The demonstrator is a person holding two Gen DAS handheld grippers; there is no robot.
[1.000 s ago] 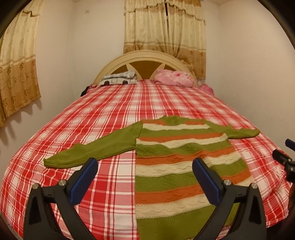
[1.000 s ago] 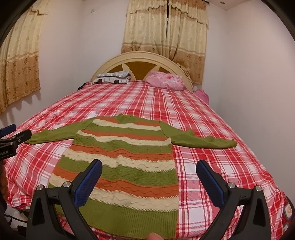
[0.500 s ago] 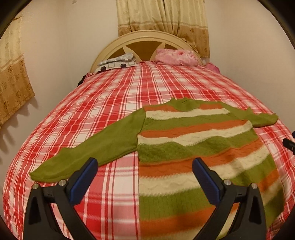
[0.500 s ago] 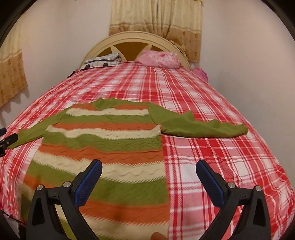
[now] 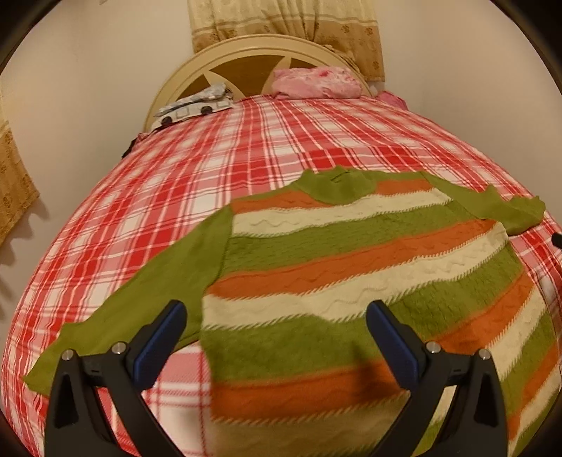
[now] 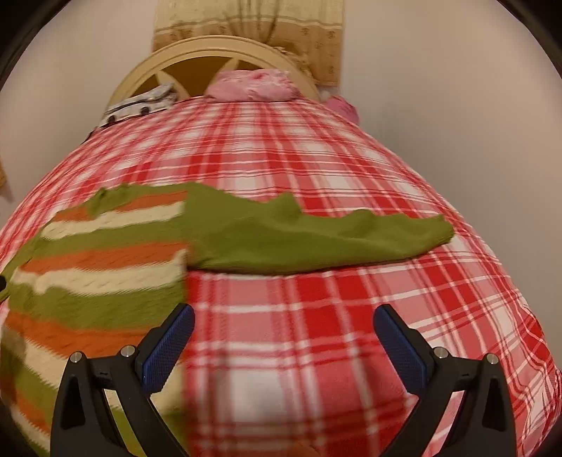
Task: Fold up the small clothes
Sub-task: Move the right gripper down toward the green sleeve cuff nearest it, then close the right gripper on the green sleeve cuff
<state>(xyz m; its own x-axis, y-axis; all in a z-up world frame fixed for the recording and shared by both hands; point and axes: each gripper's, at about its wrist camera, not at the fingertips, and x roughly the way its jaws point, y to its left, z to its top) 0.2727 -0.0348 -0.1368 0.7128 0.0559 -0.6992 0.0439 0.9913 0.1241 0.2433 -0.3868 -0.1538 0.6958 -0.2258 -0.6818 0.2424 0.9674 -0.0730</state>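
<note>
A small knit sweater [image 5: 351, 267] with green, orange and cream stripes lies flat on the red plaid bedspread [image 5: 217, 168], neck toward the headboard. Its plain green left sleeve [image 5: 140, 302] stretches out toward the bed's left edge. My left gripper [image 5: 275, 337] hovers open just above the sweater's left side, near the armpit, holding nothing. In the right wrist view the sweater body [image 6: 98, 267] fills the left and its green right sleeve [image 6: 316, 235] lies spread to the right. My right gripper [image 6: 284, 337] stands open over bare bedspread [image 6: 351, 316] below that sleeve, empty.
A cream headboard [image 5: 246, 59] stands at the far end, with a pink bundle [image 5: 316, 82] and a grey-white folded item [image 5: 196, 105] in front of it. Beige curtains [image 5: 288, 21] hang behind. Walls close in on the left and right. The bed drops off at the near edges.
Both grippers have moved forward and lower over the bed. The sweater now looks larger and nearer in both views. The right view has shifted toward the right sleeve. Both stay open.
</note>
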